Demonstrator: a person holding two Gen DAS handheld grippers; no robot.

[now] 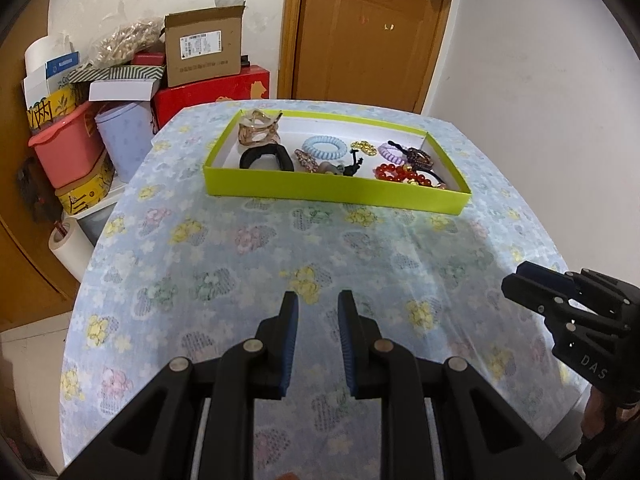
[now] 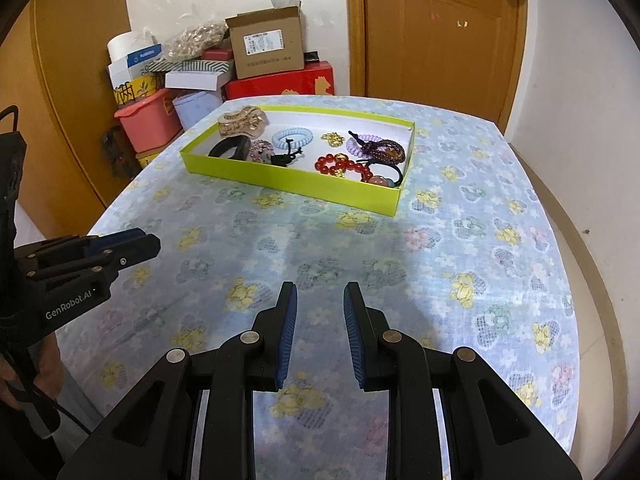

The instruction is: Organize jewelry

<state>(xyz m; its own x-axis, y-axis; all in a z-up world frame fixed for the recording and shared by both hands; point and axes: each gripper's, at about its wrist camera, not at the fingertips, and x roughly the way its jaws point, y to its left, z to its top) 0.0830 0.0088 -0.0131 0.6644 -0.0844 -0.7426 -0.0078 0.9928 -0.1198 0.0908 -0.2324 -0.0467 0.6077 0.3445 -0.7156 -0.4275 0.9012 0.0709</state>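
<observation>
A lime-green box [image 1: 332,190] [image 2: 288,182] stands at the far side of the flowered table. It holds a beige hair claw [image 1: 258,130] [image 2: 242,122], a black band [image 1: 266,158], a blue coil tie [image 1: 324,147] [image 2: 292,137], a lilac coil tie [image 1: 391,151], a red bead bracelet [image 1: 400,174] [image 2: 340,166] and gold pieces [image 1: 363,147]. My left gripper [image 1: 318,300] [image 2: 140,242] is open and empty, low over the near table. My right gripper [image 2: 320,290] [image 1: 516,280] is open and empty beside it.
The tablecloth [image 1: 280,248] covers the table to its edges. Beyond the far left edge stand cardboard boxes [image 1: 204,50], a red box [image 1: 212,90], a pink tub [image 1: 66,144] and paper rolls [image 1: 70,248]. A wooden door [image 1: 368,28] is behind the table.
</observation>
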